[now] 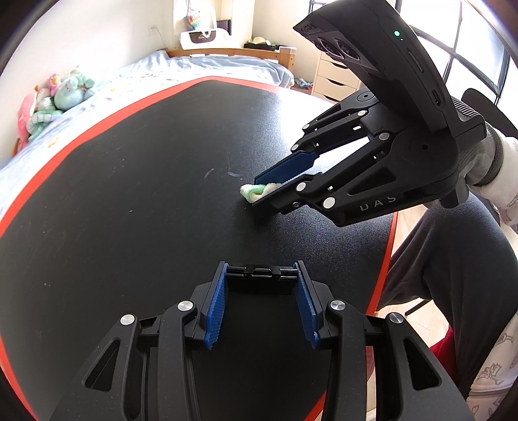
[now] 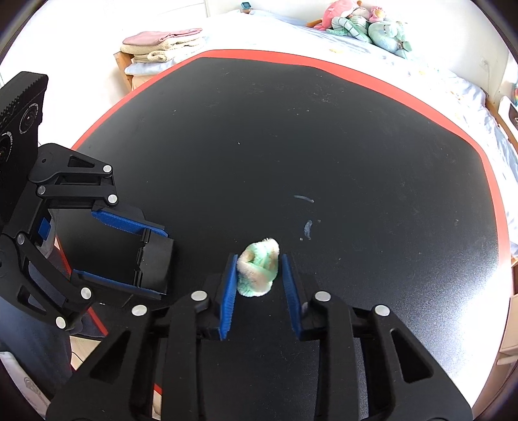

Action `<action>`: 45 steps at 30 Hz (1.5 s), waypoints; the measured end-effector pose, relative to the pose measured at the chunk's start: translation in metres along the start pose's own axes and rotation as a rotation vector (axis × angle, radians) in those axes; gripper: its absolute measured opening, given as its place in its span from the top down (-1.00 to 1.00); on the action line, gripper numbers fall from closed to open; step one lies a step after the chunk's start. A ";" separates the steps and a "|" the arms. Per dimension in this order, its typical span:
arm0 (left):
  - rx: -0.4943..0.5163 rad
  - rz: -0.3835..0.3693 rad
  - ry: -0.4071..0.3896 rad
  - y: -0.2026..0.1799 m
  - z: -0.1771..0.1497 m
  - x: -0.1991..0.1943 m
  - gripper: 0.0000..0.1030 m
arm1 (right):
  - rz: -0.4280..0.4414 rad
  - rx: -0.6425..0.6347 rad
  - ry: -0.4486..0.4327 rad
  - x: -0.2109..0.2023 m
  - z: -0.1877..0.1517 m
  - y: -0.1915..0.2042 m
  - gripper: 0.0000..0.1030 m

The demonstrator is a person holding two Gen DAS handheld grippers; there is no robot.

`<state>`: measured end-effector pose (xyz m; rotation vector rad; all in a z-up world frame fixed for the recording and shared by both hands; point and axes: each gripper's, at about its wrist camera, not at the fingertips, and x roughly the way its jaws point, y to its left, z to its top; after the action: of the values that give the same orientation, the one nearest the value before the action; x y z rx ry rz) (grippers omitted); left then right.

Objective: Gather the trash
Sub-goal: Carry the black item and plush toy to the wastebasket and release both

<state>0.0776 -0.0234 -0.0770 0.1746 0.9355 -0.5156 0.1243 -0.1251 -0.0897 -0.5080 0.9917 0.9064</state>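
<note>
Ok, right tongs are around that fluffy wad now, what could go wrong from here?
1. The soft green-and-cream fluffy wad sits near the right tongs' tips, touching only one blue pad; closing may squeeze it forward and out.
2. The tips ride low over the black table with the red rim and could scrape it.
3. The left tongs, clamped on a black box, sit close alongside; a sideways swing might collide.

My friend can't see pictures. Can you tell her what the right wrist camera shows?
The right hand-held gripper has its blue fingers open around a small fluffy green-and-cream wad lying on a black table with a red edge. To the left, the left hand-held gripper holds a small black box. Behind the table is a bed with stuffed toys.
</note>
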 end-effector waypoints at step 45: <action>-0.181 0.078 -0.015 -0.117 -0.050 -0.095 0.23 | 0.081 0.096 -0.090 -0.144 -0.152 0.103 0.65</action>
<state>-0.0619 -0.0738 -0.0213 0.0431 0.9518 -0.3581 -0.0715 -0.2388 -0.0337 -0.3450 0.9744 0.9411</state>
